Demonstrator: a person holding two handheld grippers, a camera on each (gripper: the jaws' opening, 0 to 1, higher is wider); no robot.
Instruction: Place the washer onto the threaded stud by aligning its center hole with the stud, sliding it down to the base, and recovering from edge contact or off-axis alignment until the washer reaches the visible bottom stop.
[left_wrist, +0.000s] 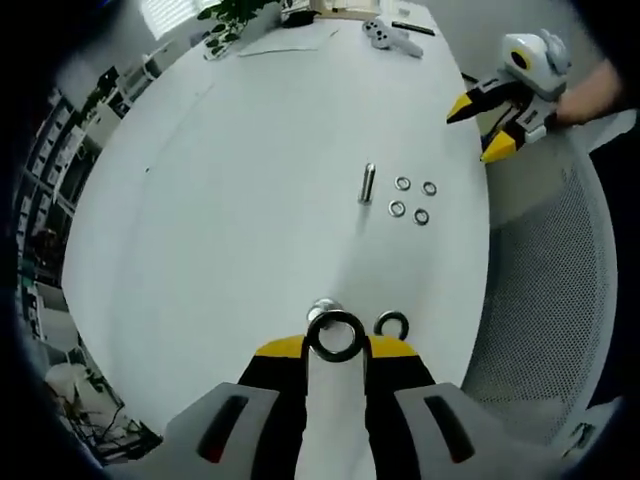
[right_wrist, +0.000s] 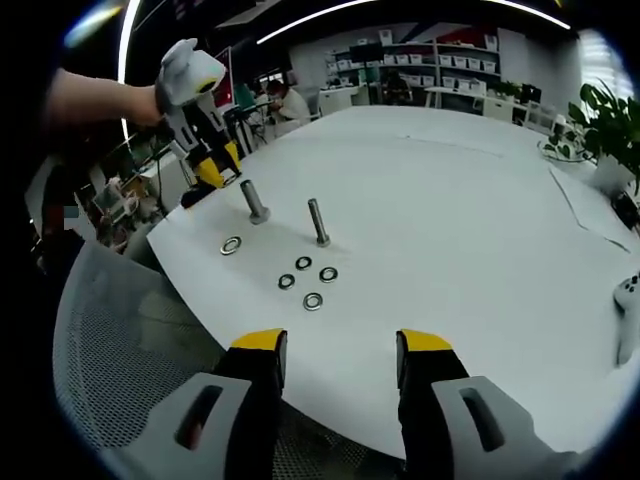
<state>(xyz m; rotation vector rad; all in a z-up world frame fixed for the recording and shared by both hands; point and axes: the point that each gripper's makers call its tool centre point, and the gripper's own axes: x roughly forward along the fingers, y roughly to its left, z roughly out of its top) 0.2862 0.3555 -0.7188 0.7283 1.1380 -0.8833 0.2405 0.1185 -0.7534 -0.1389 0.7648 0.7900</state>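
Left tool (left_wrist: 337, 345) apparently gripping washer (left_wrist: 337, 335) over stud (left_wrist: 324, 308)

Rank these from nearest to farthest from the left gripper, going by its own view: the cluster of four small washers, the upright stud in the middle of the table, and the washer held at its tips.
1. The held washer, right at the left gripper tips.
2. The upright stud, mid-table ahead.
3. The four small washers, just right of the stud; too close to the stud to rank firmly.

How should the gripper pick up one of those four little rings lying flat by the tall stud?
Come straight down from above and pinch a ring across its outer rim. The open right gripper is nearest. It lies flat on the table, so there is no side to grab.
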